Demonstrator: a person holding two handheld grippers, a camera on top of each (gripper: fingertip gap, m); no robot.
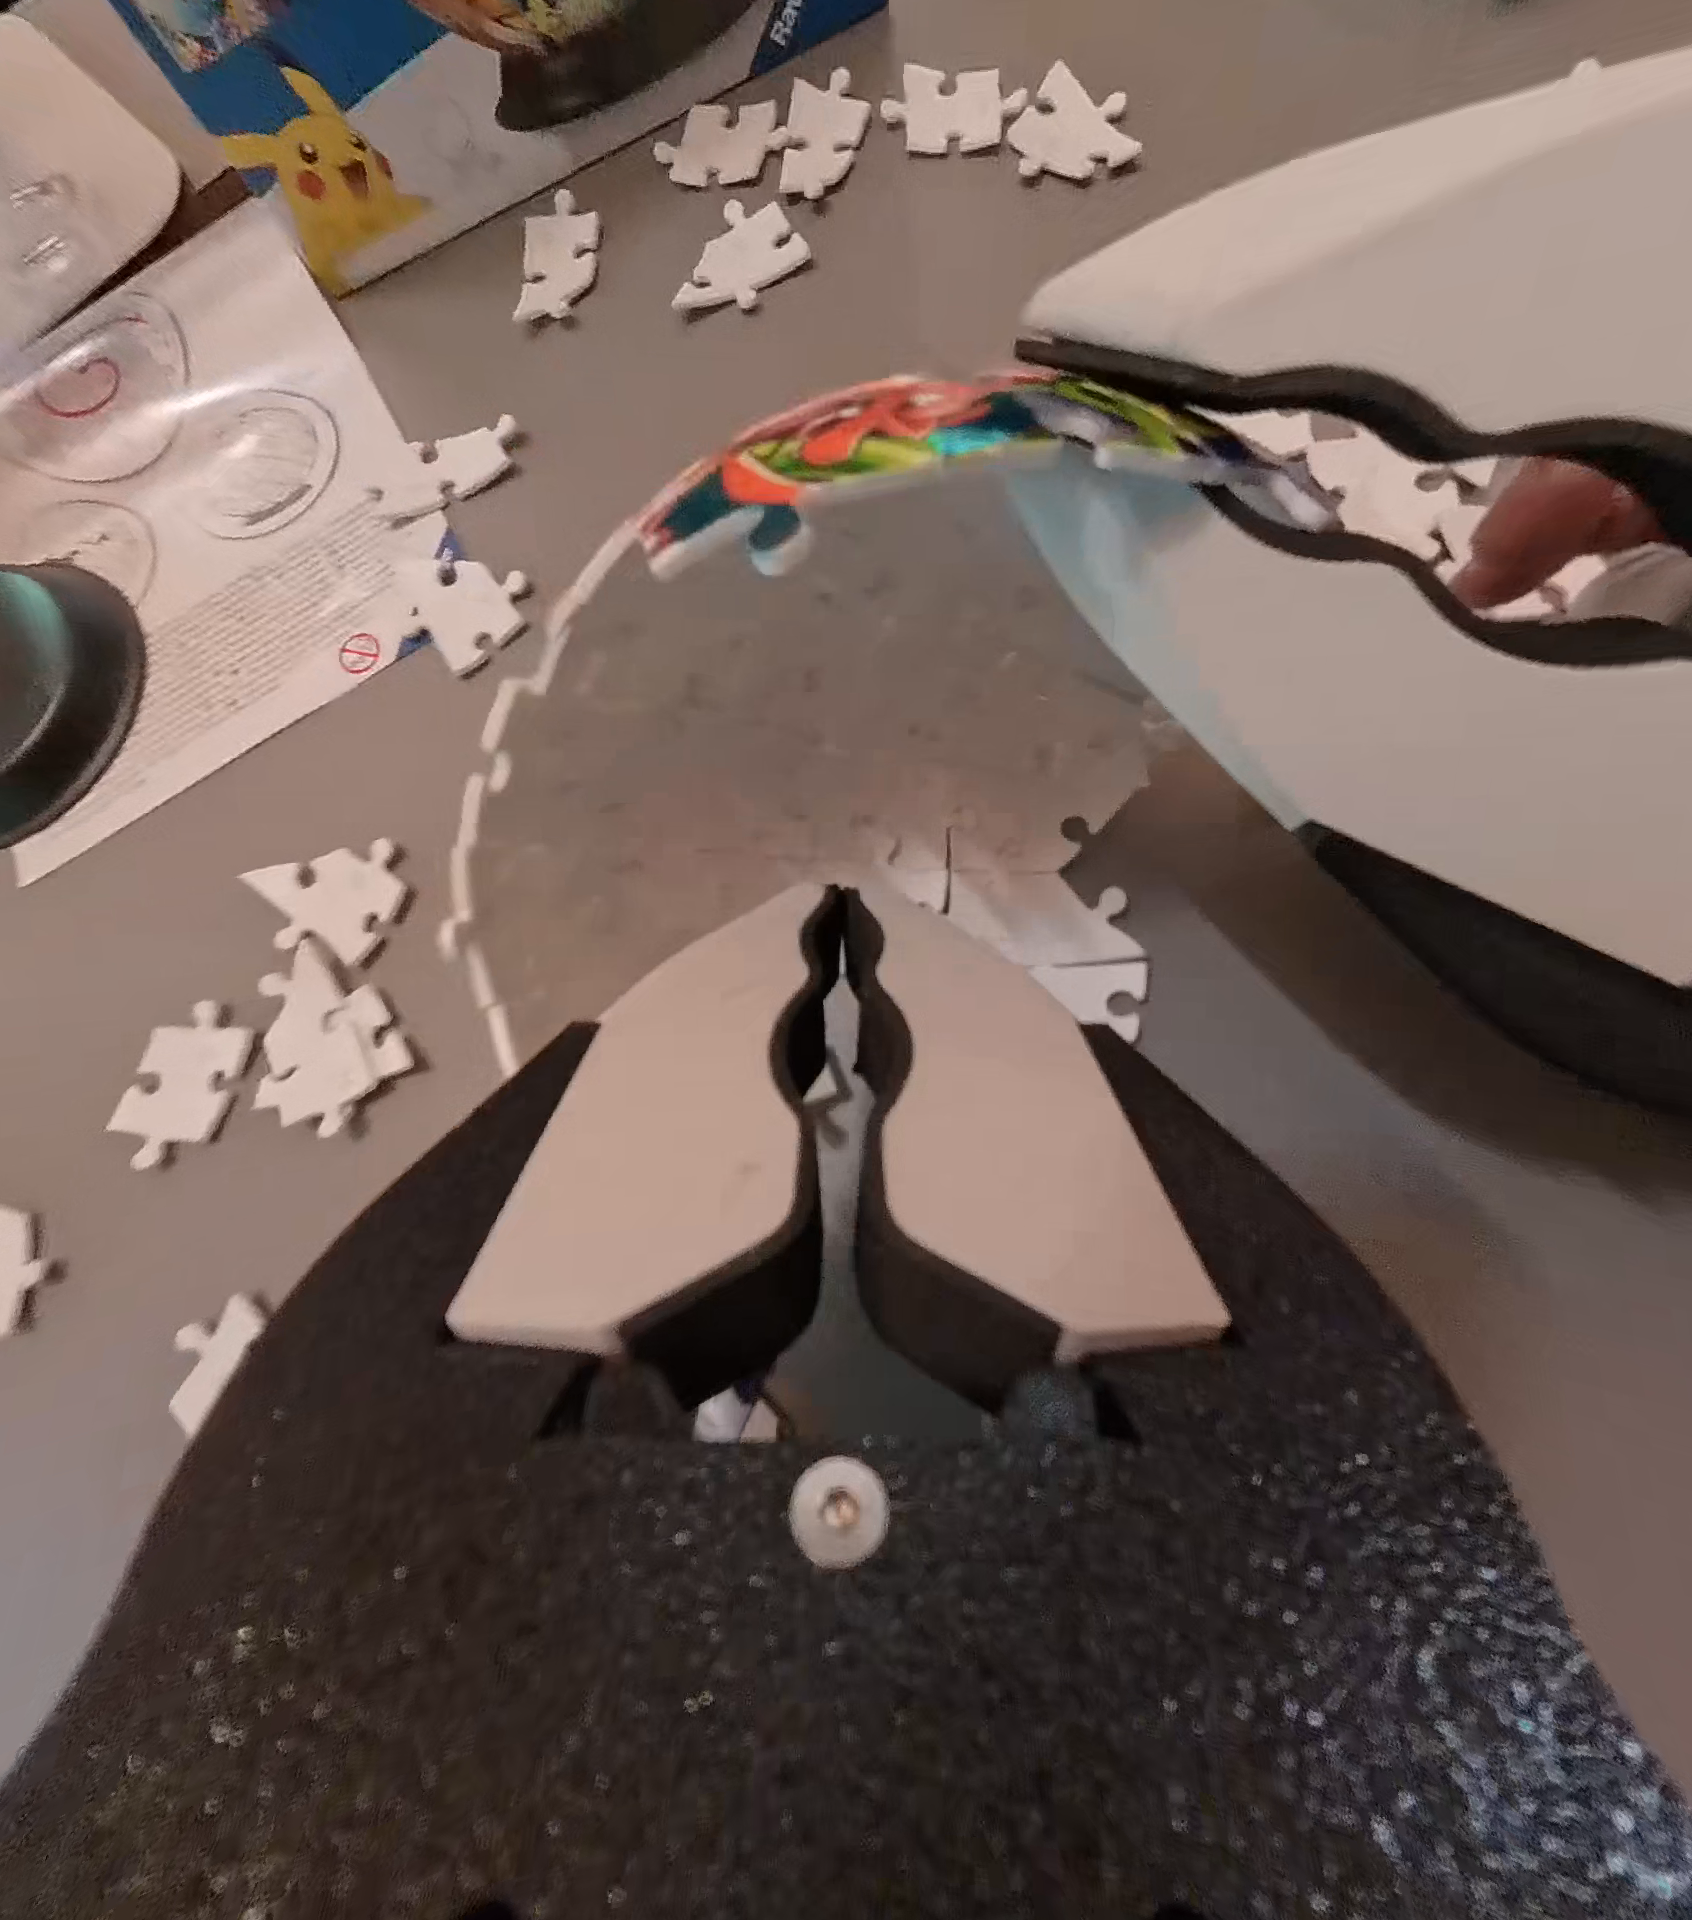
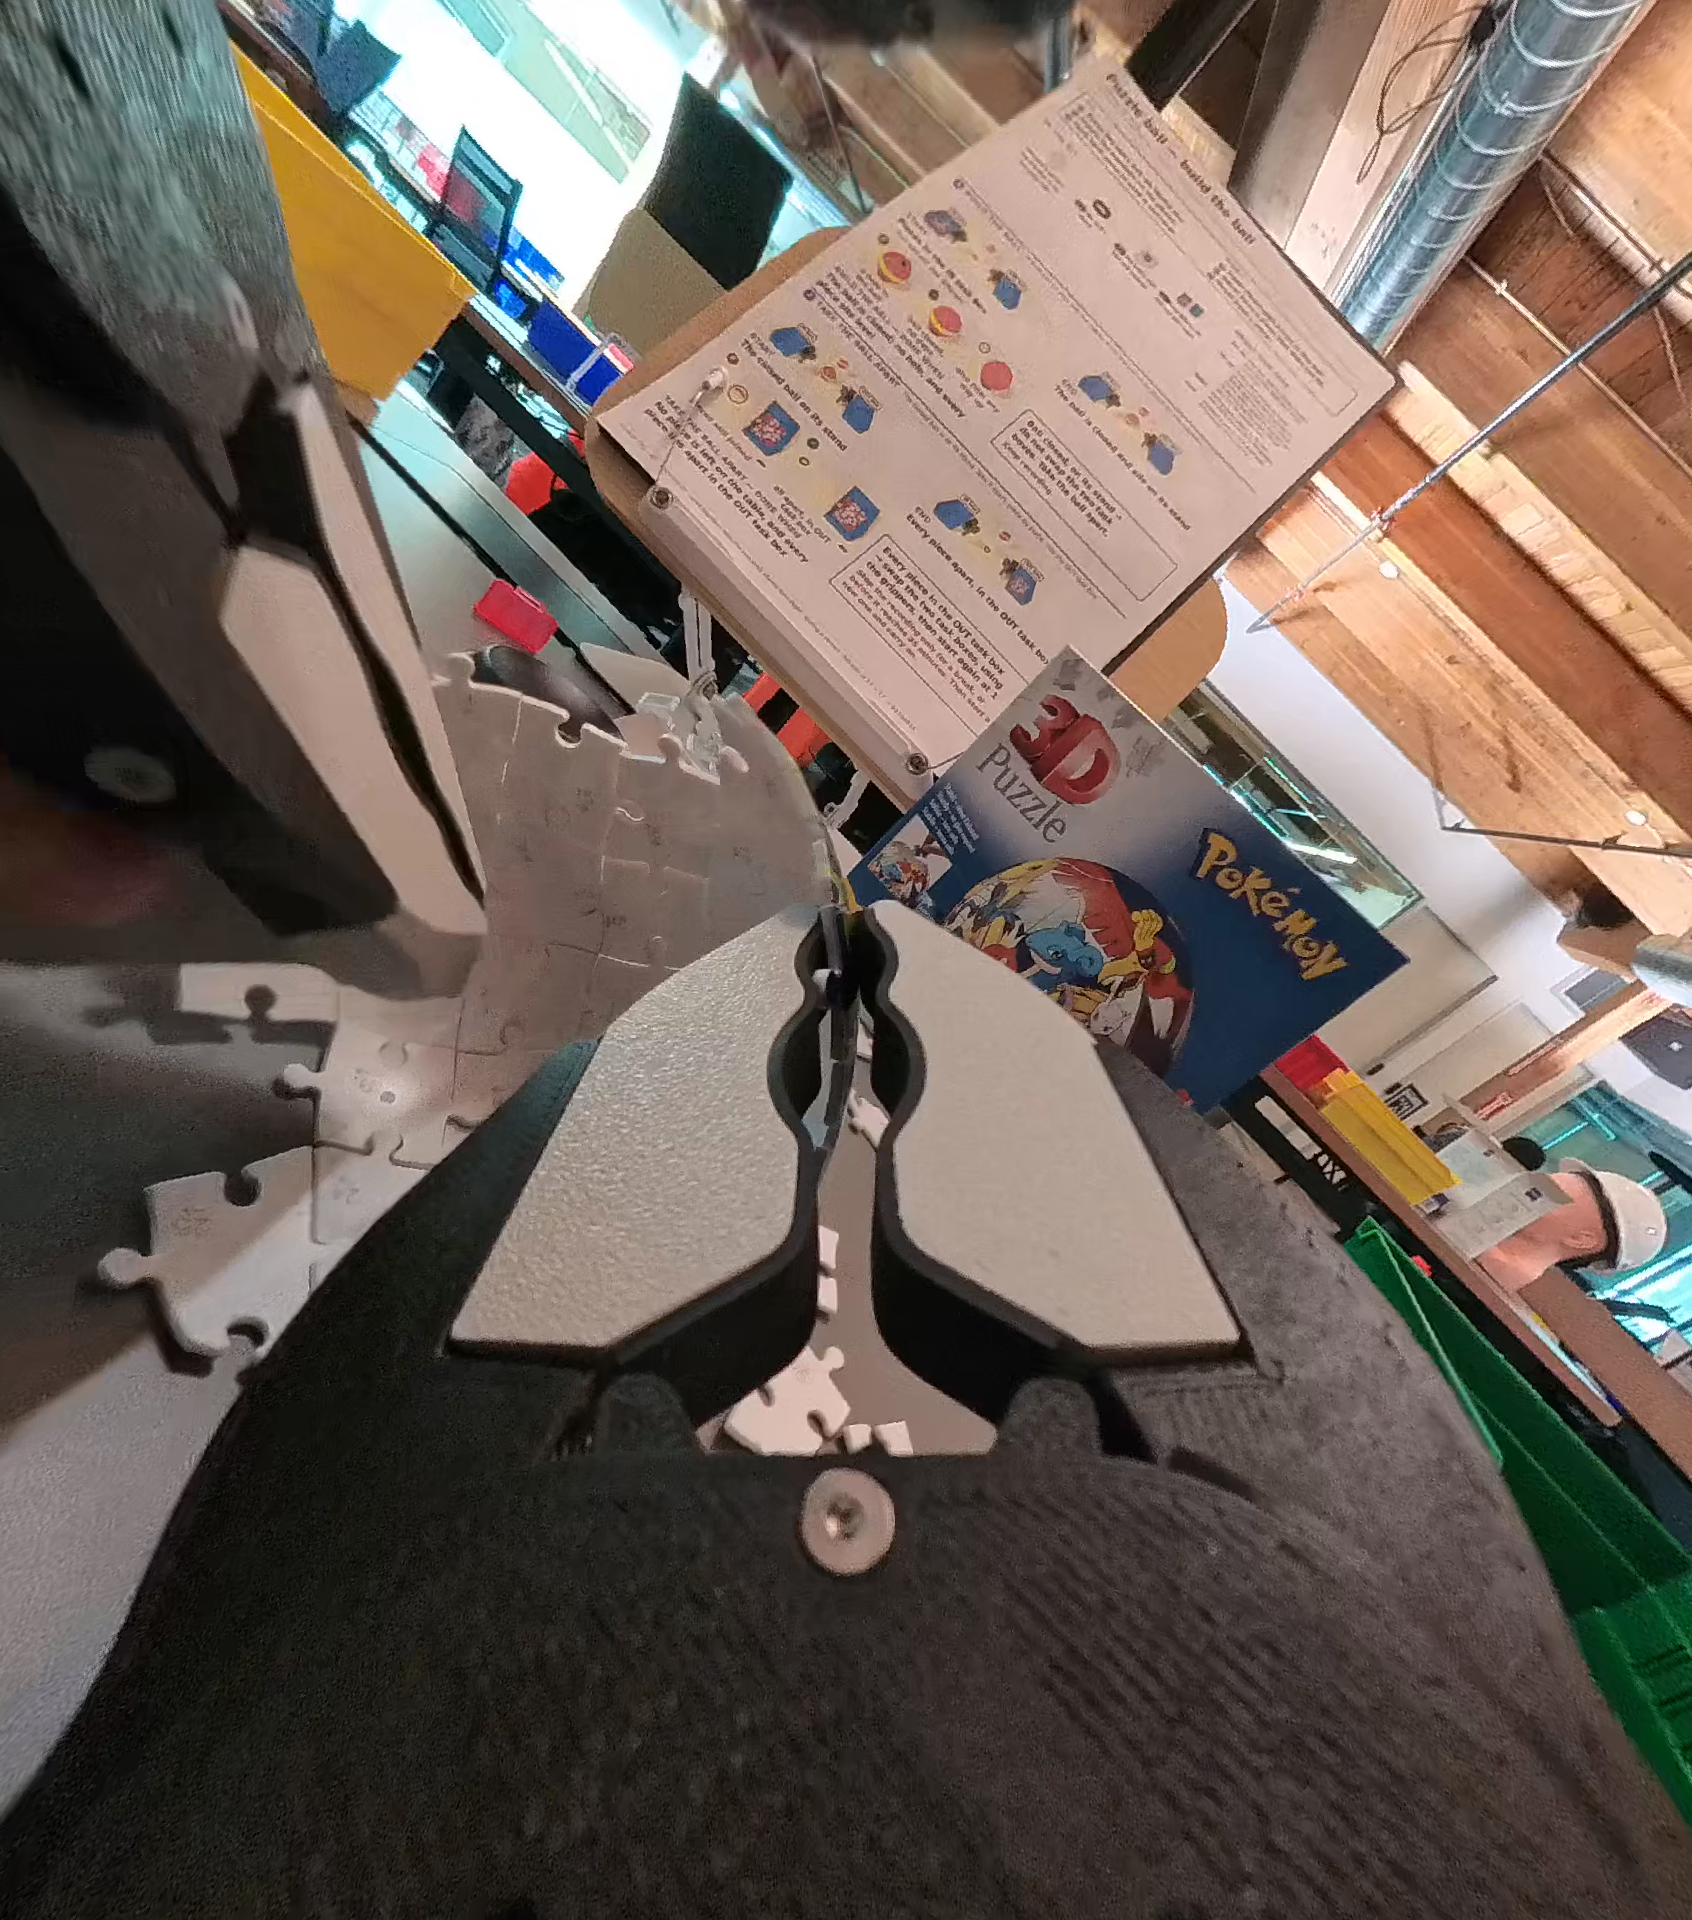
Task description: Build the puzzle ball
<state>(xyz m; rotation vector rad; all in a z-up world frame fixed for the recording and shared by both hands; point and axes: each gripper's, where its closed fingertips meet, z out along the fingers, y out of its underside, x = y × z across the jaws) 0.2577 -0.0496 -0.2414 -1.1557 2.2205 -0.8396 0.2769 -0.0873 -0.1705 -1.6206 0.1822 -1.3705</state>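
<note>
Above the grey table [image 1: 1185, 1195], between my two grippers, hangs the half-built shell [image 1: 821, 707] of the puzzle ball, a curved sheet of joined pieces with its pale inner side turned toward me and its printed side showing only along the far rim. My left gripper [image 1: 837, 920] is clenched on the shell's near edge, its black pads pressed together at the tips. My right gripper [image 1: 1133, 426] comes in from the right of the shell and pinches the colourful far rim; in its own wrist view the tips [image 2: 847, 956] are closed on that thin edge, with the shell spreading away to their left.

Loose pieces [image 1: 322, 1029] lie white side up on the table, left of the shell and beyond it. Left of the shell sits a dark round stand [image 1: 0, 696] on a printed sheet [image 1: 250, 582], beside clear plastic domes [image 1: 83, 384]. Beyond the shell stands the blue puzzle box [image 2: 1133, 914], and behind that an instruction board [image 2: 998, 395].
</note>
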